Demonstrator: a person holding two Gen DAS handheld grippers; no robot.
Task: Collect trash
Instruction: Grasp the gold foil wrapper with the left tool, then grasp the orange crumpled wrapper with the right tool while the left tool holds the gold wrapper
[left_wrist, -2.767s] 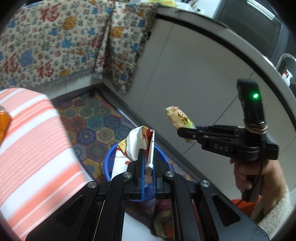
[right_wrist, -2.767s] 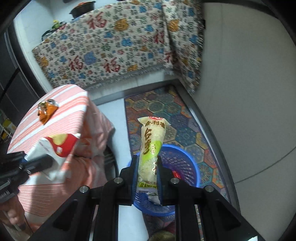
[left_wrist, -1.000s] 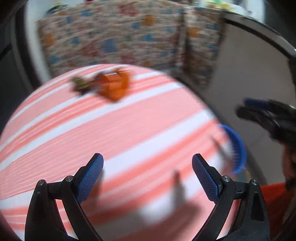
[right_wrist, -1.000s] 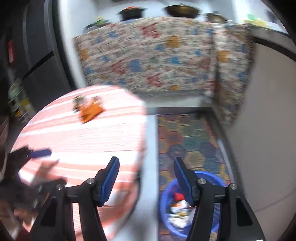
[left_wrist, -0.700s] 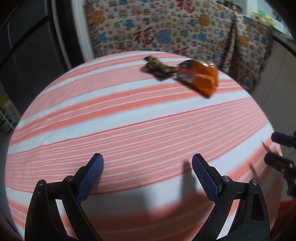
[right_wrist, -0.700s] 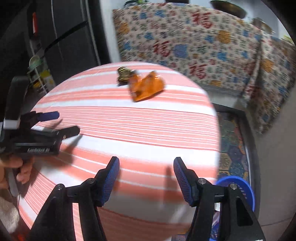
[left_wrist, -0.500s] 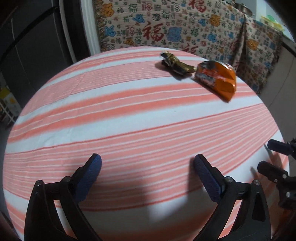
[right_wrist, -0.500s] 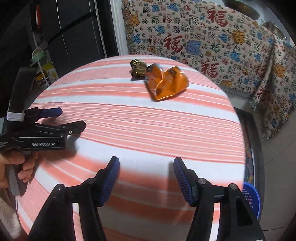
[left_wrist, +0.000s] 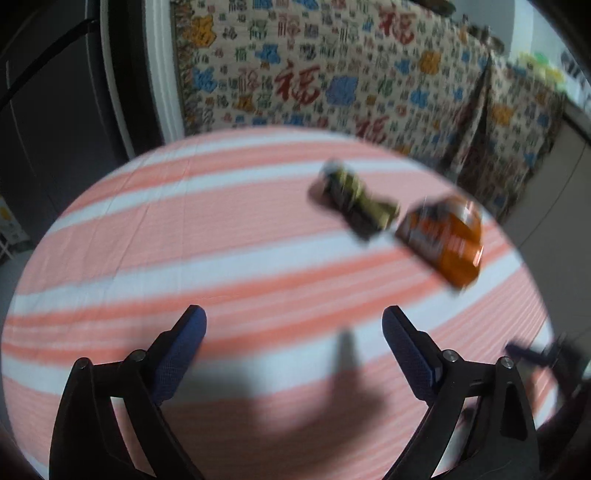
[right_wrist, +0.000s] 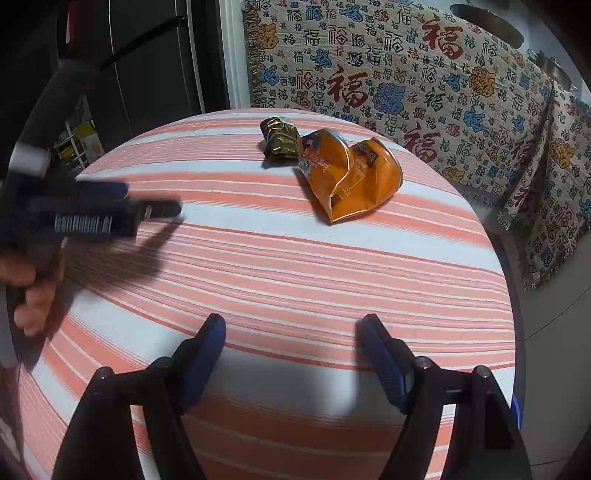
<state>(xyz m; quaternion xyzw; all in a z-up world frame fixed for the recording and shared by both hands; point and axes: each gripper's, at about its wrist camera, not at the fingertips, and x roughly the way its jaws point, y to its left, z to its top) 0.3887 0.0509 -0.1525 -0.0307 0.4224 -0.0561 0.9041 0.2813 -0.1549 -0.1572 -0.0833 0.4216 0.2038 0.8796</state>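
An orange snack bag lies crumpled on the far part of the round table with its orange-and-white striped cloth. A small dark gold wrapper lies just left of it, touching it. Both show blurred in the left wrist view, the orange bag and the wrapper. My left gripper is open and empty over the near part of the table; it also shows at the left of the right wrist view. My right gripper is open and empty, short of the trash.
A patterned cloth with red characters hangs behind the table. Dark cabinet doors stand at the back left. A sliver of the blue basket shows low beside the table's right edge. My right gripper's tips show blurred at the right of the left wrist view.
Both grippers let go of their wrappers over the blue basket, opened, and swung back over the table. In the last half second both have come closer to the orange bag and wrapper.
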